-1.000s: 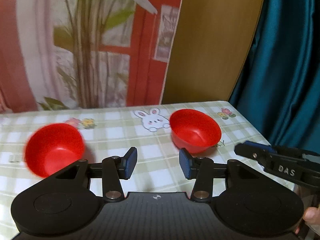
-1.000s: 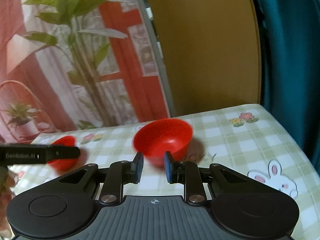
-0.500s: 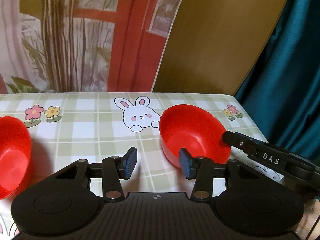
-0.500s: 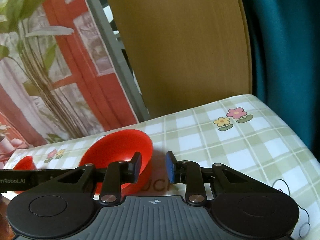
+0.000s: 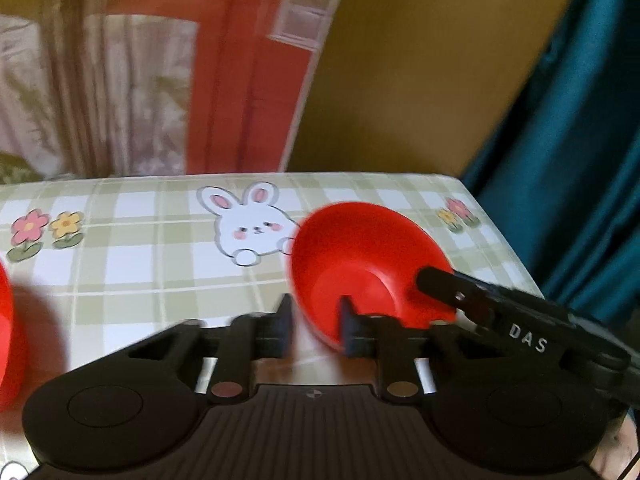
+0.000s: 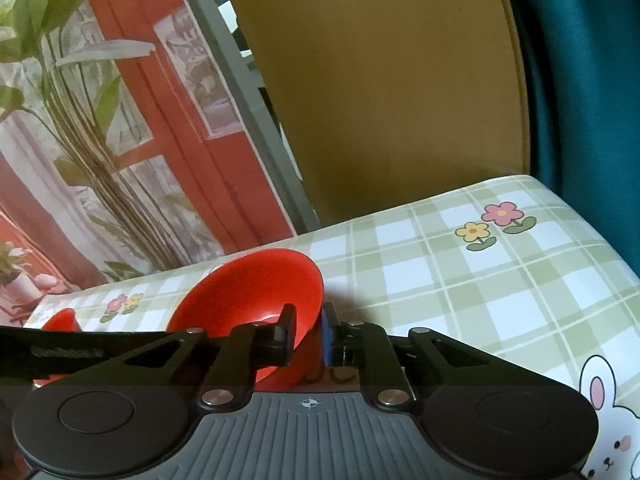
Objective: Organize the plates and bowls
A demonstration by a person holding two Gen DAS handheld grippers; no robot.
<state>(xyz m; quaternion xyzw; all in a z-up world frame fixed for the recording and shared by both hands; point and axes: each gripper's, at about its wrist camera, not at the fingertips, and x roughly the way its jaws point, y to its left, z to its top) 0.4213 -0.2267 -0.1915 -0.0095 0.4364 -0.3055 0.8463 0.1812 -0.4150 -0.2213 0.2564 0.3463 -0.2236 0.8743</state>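
A red bowl (image 5: 360,256) sits on the checked tablecloth near the table's right end; it also shows in the right wrist view (image 6: 256,296). My left gripper (image 5: 314,328) straddles its near-left rim, jaws part closed with the rim between them. My right gripper (image 6: 308,336) has its jaws closed on the bowl's right rim; its finger (image 5: 452,284) reaches into the bowl in the left wrist view. A second red bowl (image 5: 6,332) sits at the far left, also small in the right wrist view (image 6: 60,320).
The table (image 6: 480,280) has a green checked cloth with bunny and flower prints. Its right edge borders a teal curtain (image 5: 580,160). A brown panel (image 6: 380,100) and a printed backdrop with a plant (image 6: 100,140) stand behind the far edge.
Both grippers moved in on the right bowl. The left jaws narrowed around its left rim. The right jaws closed on its right rim.
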